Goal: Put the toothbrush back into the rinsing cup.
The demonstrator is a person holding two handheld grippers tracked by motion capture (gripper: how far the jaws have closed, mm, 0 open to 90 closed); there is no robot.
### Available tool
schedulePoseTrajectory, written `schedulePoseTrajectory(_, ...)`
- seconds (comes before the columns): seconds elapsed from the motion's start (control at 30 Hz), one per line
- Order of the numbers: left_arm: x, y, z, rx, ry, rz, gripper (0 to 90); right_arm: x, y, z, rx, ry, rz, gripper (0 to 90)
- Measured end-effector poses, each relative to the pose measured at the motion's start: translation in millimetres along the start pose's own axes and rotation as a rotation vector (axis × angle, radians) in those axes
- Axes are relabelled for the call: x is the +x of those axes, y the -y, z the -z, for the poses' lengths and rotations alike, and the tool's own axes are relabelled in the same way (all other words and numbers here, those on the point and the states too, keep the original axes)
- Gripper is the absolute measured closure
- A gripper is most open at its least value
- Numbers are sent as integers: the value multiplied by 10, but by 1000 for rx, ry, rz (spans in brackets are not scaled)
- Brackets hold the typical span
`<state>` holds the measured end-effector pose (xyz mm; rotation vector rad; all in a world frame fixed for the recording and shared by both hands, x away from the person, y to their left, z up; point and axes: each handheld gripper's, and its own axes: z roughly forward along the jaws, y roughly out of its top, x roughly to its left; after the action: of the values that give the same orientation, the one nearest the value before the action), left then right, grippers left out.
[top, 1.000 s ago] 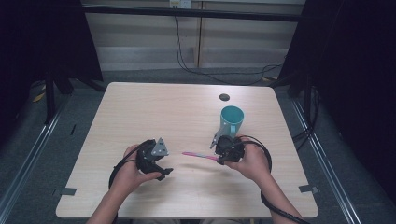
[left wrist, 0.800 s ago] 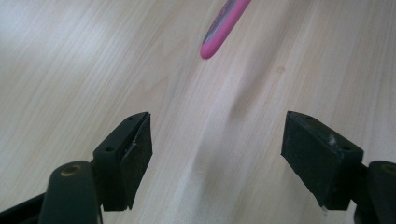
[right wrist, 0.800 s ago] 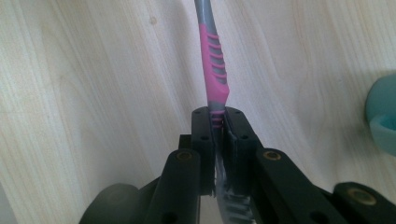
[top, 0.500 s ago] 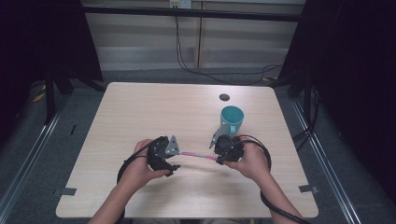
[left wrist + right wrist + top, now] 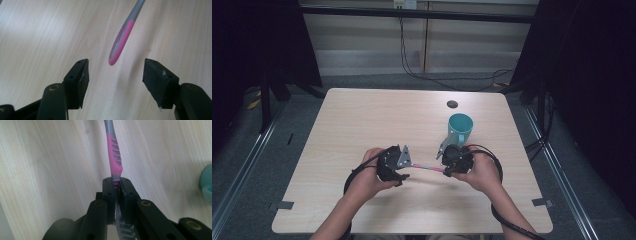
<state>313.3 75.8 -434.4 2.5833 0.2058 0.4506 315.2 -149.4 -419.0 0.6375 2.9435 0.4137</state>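
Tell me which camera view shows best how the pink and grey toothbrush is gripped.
The right gripper view: there the right hand-held gripper is shut on the toothbrush, its ribbed handle pinched between both jaws. The left gripper view shows the toothbrush's free rounded end ahead of open jaws. The high view shows it as a thin pink line between the hands.

Teal cup [image 5: 460, 126] beside right claw [image 5: 444, 169]

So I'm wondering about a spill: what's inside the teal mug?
The teal mug shows teal inner wall near the rim; lower down it is too shadowed to tell.
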Motion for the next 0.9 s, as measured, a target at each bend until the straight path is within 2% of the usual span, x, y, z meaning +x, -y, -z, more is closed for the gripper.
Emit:
schedulePoseTrajectory(0.17, -2, -38, 14, -9, -2, -8, 384, 8, -5, 12, -1, 3, 10, 840)
schedulePoseTrajectory(0.37, 4, -68, -4, 2, 0, -32, 409, 17, -39, 14, -12, -3, 18, 840)
schedulePoseTrajectory(0.43, -5, -70, -18, 7, -1, -37, 430, 23, -47, 9, -22, -5, 22, 840)
schedulePoseTrajectory(0.5, -7, -71, -30, 23, 0, -63, 464, 35, -55, 6, -26, -2, 25, 840)
schedulePoseTrajectory(0.7, -26, -79, -61, 49, -7, -104, 558, 60, -74, -1, -23, -13, 33, 840)
schedulePoseTrajectory(0.77, -33, -87, -59, 49, -2, -112, 607, 70, -88, 6, -23, -14, 34, 840)
schedulePoseTrajectory(0.9, -39, -102, -60, 50, 1, -120, 646, 79, -113, 19, -40, -14, 46, 840)
